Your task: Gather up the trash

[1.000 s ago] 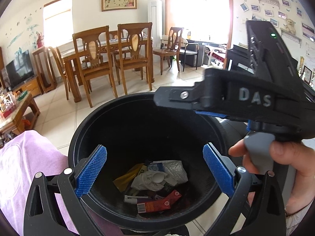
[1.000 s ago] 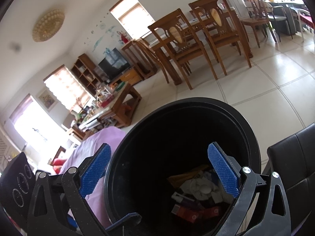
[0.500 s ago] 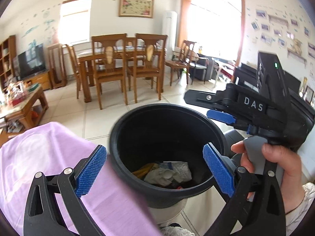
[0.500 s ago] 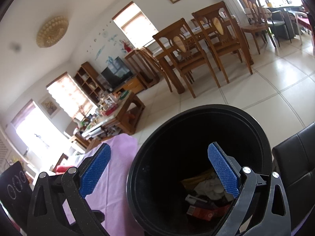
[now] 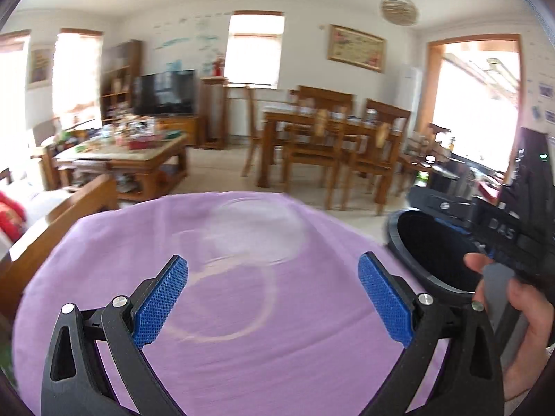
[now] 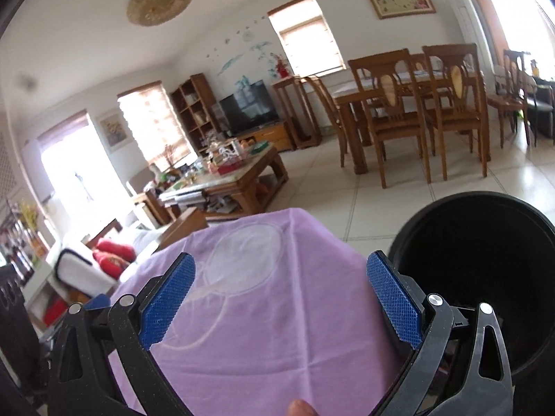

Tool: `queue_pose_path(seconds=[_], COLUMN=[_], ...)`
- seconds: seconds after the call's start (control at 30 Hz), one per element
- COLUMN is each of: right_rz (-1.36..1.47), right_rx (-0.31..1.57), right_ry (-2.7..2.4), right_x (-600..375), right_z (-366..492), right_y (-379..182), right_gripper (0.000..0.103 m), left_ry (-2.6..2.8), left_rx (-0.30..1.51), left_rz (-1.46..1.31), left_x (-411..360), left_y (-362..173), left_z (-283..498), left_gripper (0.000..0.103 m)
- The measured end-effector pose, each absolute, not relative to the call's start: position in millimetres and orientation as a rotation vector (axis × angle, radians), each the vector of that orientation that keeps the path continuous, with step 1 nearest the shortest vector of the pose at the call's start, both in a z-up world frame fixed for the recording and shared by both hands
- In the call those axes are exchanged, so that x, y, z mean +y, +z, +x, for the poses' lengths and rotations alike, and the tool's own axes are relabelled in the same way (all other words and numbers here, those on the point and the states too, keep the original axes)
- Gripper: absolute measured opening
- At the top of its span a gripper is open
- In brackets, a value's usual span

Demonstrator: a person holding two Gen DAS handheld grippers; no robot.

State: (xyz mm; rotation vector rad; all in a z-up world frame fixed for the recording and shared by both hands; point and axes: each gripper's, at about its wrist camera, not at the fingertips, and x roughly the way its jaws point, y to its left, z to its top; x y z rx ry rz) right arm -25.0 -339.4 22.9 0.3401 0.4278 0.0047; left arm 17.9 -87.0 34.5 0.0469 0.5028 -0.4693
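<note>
The lilac cotton cloth with a pale looping print (image 5: 242, 312) fills the lower half of both my views, draped over a table whose top I cannot see, and it lies bare: no scrap of rubbish shows anywhere on it. Next in size is the round black plastic trash bin (image 6: 485, 277), at the right edge of each frame, standing just beside the cloth's corner; from here its inside is only dark, so I cannot tell what it holds. Behind, in the upper half of the frames, a brown wooden dining table with chairs (image 5: 329, 138) stands well apart.

My left claw (image 5: 274, 298) hovers above the cloth, blue ridged pads spread wide with nothing between them. My right claw (image 6: 281, 298) is likewise spread wide and empty in its own view; in the left view it sits at the right edge, over the bin's rim, my hand (image 5: 527, 312) wrapped round its grey trigger.

I judge I am between drops, hunting for the next piece. With nothing on the cloth, the next move calls for sweeping the cameras toward other surfaces, keeping both claws open until something turns up.
</note>
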Motion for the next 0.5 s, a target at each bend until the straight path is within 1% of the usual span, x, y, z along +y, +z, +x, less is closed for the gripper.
queue_pose_path(seconds=[0.13,0.23,0.33,0.5], right_rz=[0.238,0.199,0.187,0.156], right_rx=[0.397,0.396,0.409,0.388], right_ry=[0.059,0.067,0.087,0.067], right_x=[-269.7,-239.0,-220.5,-213.5], right_z=[-1.8,11.9,23.3,19.2], right_y=[20.0,13.1,4.3,-9.7], right_gripper=[0.098,0.098,0.098,0.098], left_ry=[-0.328,-0.265,-0.228,-0.186], left_rx=[0.493,0.496,0.498,0.511], left_rz=[0.039,0.013,-0.019,-0.040], left_x=[-36.3,-7.8,8.2,22.9], left_y=[27.8,24.4,25.1,18.6], left_z=[23.8,29.4,34.8,33.0], left_gripper=[0.098,0.098,0.098,0.098])
